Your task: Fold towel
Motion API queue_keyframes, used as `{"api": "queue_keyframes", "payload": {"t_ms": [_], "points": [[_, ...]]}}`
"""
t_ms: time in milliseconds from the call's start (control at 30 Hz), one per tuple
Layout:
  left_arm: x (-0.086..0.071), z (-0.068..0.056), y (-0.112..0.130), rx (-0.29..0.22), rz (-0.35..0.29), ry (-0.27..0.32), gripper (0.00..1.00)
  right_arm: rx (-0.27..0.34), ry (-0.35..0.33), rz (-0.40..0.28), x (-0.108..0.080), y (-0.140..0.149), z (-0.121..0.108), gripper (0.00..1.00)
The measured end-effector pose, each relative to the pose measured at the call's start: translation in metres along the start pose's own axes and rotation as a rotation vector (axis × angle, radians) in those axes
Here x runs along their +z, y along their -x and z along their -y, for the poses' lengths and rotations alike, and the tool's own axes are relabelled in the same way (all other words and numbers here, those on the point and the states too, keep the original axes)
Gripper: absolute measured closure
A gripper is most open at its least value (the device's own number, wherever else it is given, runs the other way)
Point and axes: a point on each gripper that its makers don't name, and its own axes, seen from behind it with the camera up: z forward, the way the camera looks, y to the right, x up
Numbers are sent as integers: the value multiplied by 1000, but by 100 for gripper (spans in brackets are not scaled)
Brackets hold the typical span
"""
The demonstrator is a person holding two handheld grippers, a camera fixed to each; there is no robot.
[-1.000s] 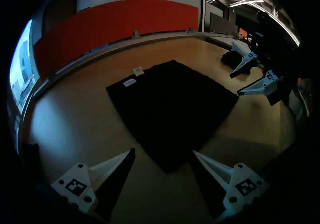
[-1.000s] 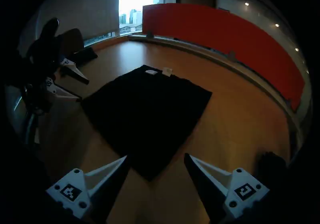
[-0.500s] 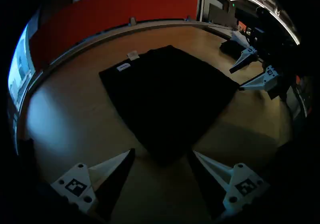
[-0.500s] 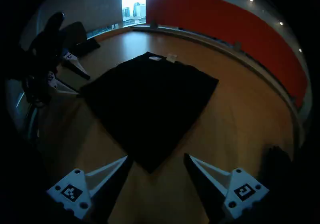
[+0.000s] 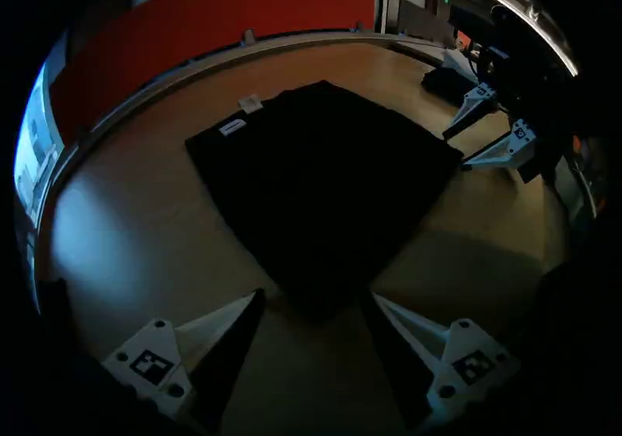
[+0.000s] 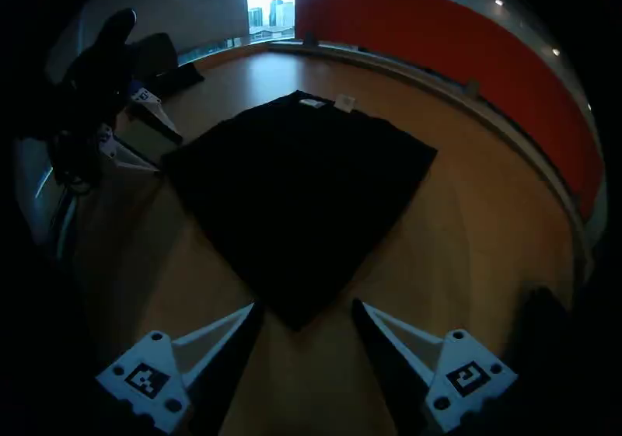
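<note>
Black towel (image 5: pixel 323 179) lies flat on wooden tabletop (image 5: pixel 132 226), near corner pointing at each gripper. Left gripper (image 5: pixel 315 294) spread wide, holding nothing. Right gripper (image 6: pixel 306 305) likewise. Red partition (image 5: pixel 210 16) lines far edge; bright window (image 6: pixel 272 5) beyond.

Low views from adjacent towel (image 5: pixel 319 179) corners

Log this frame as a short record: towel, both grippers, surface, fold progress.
towel: black, spread flat, unfolded; white tags at its far corner
surface: wooden table
left gripper: open, a near towel corner seen between its fingers, nothing gripped
right gripper: open, another towel corner seen between its fingers, nothing gripped
contact with towel: cannot tell
fold progress: not started
</note>
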Motion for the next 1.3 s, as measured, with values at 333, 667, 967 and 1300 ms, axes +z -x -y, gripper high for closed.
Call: {"api": "queue_keyframes", "payload": {"t_ms": [333,667,967,1300], "points": [[3,-3,-1,3,3,3,28,-15,-16,6,0,-1,4,36],[4,-4,-3,6,19,0,73,-18,-28,10,1,-3,8,67],[4,-4,-6,-1,20,-13,87,4,-43,-6,2,-9,14,84],[-1,-3,-8,-35,32,-12,88,22,-44,-24,-4,-16,13,85]]}}
